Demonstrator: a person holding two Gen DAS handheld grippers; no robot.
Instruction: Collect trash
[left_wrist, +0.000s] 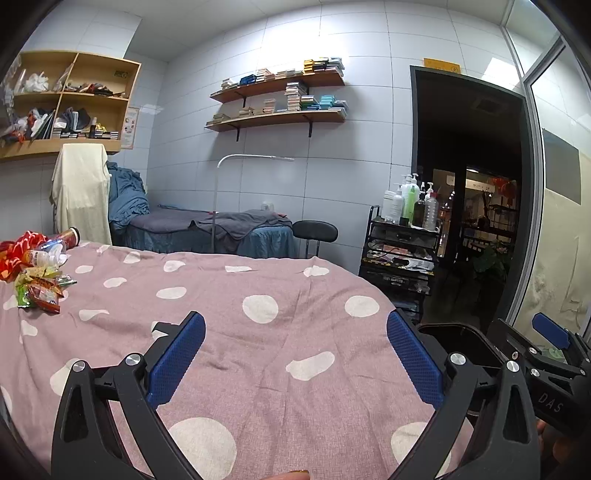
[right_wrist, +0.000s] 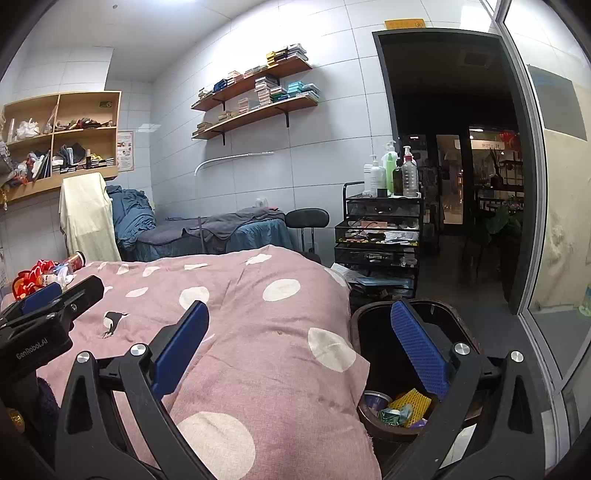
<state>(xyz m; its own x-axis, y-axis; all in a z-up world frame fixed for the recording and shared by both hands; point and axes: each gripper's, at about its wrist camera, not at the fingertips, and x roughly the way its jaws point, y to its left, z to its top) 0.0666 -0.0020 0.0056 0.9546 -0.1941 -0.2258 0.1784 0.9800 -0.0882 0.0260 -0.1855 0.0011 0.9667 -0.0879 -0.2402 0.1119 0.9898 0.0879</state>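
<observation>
A bed (left_wrist: 258, 295) covered with a pink dotted sheet is seen in both views. A dark trash bin (right_wrist: 373, 417) is placed just beside the bed edge, and some wrappers (right_wrist: 404, 406) are seen inside it. A pile of trash (left_wrist: 35, 273) is lying at the far left corner of the bed. The left gripper (left_wrist: 295, 354) and the right gripper (right_wrist: 310, 347) are both held with jaws wide apart, and nothing is gripped.

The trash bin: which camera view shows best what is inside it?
The right wrist view: the trash bin opens toward the camera, with yellow foam netting inside. The left wrist view shows only part of its dark rim.
</observation>
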